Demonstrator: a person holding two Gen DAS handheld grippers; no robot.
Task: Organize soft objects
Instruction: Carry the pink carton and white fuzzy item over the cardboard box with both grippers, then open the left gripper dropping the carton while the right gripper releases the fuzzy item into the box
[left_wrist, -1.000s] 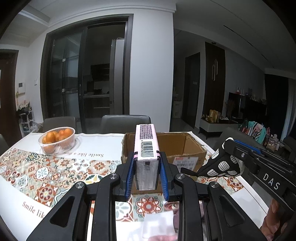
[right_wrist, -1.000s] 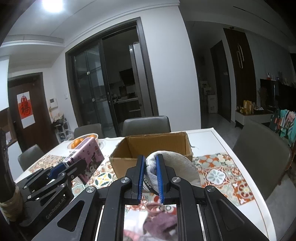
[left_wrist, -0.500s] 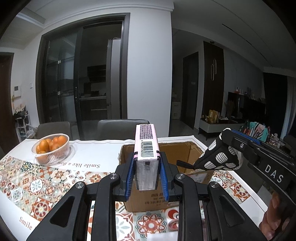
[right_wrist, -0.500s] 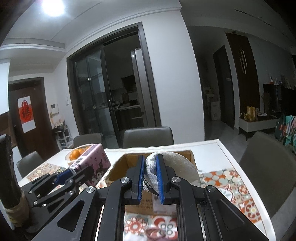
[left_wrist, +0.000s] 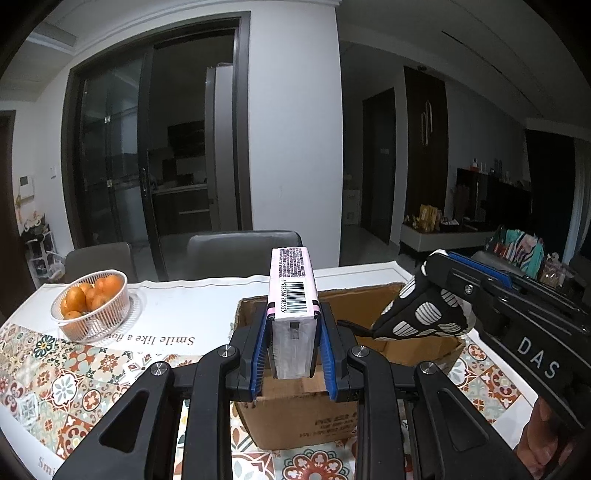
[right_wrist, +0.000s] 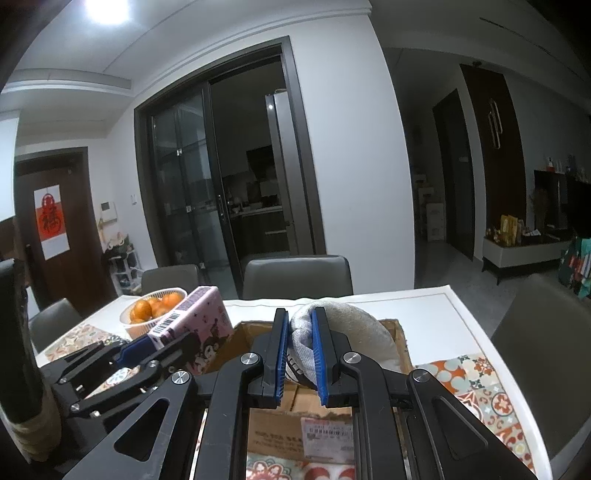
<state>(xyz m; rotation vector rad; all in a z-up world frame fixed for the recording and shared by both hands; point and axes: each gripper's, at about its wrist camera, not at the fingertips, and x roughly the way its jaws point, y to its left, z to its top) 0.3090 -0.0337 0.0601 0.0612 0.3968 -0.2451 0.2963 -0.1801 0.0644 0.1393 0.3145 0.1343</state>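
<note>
Clamping a pink tissue pack (left_wrist: 293, 291) upright, the left gripper (left_wrist: 293, 354) hangs above the cardboard box (left_wrist: 295, 417). The right gripper (right_wrist: 298, 354) pinches a spotted cloth bundle (right_wrist: 347, 332) above that box.

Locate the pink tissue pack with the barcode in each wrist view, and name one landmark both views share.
Left wrist: pink tissue pack with the barcode, centre, upright, clamped in the left gripper.
Right wrist: lower left, tilted, beside the box.
Shared landmark: open brown cardboard box on the table.
</note>
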